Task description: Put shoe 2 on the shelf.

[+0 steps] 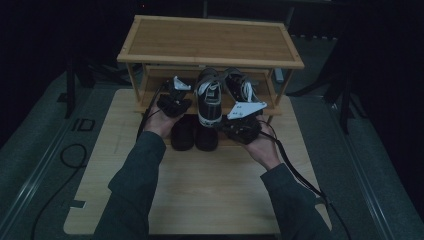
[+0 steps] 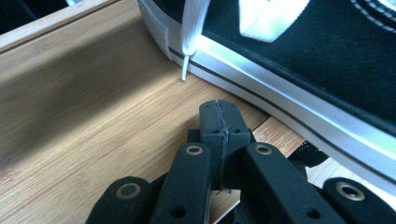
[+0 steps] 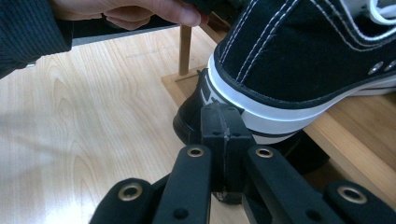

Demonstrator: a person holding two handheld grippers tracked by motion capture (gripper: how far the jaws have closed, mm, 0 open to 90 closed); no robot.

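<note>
On shoe rack (image 1: 210,40) lower shelf: two black sneakers (image 1: 210,100). Left gripper (image 2: 219,114) view adds lace tip (image 2: 185,70) touching shelf. Right gripper (image 3: 223,122) view adds dark shoe (image 3: 191,116) beneath. Both jaws pressed together, empty.

We see matt black canvas sneakers (image 1: 210,97) with smooth white rubber soles on a grained bamboo shoe rack (image 1: 210,40).

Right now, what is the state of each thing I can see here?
Left claw: shut, empty, over the shelf.
Right claw: shut, empty, by the sneaker's heel.
Near sneaker: on the middle shelf, heel overhanging.
Far sneaker: on the same shelf.
Dark shoes: under that shelf.
Top shelf: bare.
</note>
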